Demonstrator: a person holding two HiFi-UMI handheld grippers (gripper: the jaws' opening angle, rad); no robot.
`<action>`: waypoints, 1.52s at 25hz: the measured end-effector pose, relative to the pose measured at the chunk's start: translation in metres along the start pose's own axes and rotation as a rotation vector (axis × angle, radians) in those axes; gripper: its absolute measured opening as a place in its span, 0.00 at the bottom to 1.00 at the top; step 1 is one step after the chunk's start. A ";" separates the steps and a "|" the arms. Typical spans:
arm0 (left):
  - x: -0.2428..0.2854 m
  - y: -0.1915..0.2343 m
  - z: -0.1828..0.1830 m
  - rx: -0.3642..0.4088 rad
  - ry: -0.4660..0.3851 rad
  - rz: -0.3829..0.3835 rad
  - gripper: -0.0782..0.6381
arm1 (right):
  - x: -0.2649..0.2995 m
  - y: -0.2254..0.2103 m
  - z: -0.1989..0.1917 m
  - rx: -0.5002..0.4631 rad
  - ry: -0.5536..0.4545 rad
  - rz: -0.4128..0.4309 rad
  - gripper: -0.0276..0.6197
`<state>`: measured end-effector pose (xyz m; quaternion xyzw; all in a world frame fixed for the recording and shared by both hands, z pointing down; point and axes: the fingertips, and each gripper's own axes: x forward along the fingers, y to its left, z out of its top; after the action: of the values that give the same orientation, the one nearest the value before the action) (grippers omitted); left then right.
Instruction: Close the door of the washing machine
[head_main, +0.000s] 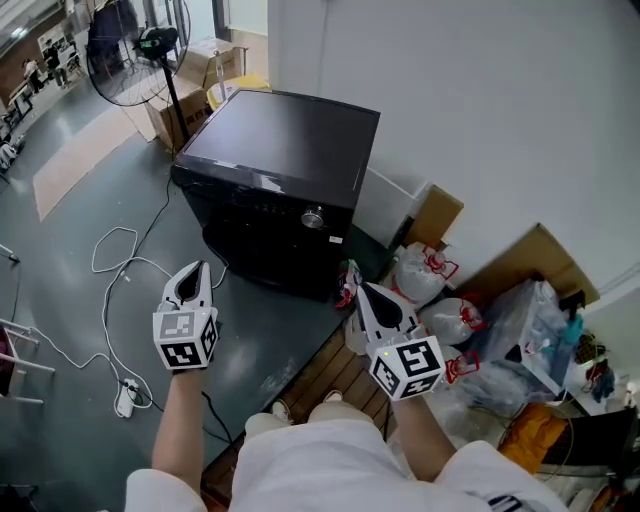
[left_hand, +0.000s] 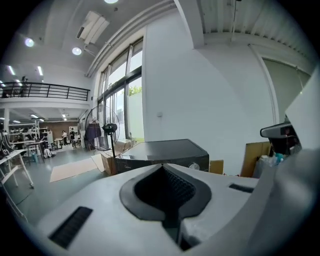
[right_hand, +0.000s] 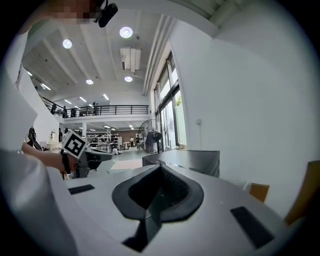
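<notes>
Near the person, short of the black washing machine (head_main: 280, 150), the left gripper (head_main: 199, 270) and right gripper (head_main: 364, 291) are both clenched on nothing.

both forearms out fwd; left gripper (head_main: 198, 270) fingers together, empty; right gripper (head_main: 366, 292) prob closed too.

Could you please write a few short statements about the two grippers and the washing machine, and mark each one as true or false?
1. The left gripper and the right gripper are both shut and empty. True.
2. The washing machine is white. False: it is black.
3. The left gripper touches the washing machine. False: it is held in the air, apart from it.
4. A standing fan is on the floor beyond the machine. True.
</notes>
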<state>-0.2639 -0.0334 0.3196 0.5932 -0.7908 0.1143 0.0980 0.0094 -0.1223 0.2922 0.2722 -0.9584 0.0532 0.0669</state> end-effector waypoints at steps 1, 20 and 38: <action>-0.007 0.000 0.009 -0.007 -0.016 0.003 0.12 | -0.002 -0.005 0.005 -0.002 -0.008 -0.006 0.04; -0.124 0.034 0.065 -0.147 -0.249 0.178 0.12 | -0.048 -0.096 0.037 -0.024 -0.072 -0.157 0.04; -0.175 0.038 0.050 -0.168 -0.299 0.279 0.12 | -0.033 -0.059 0.071 -0.019 -0.150 -0.061 0.04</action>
<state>-0.2525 0.1225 0.2189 0.4782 -0.8777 -0.0287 0.0122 0.0613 -0.1647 0.2206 0.3037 -0.9525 0.0213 -0.0009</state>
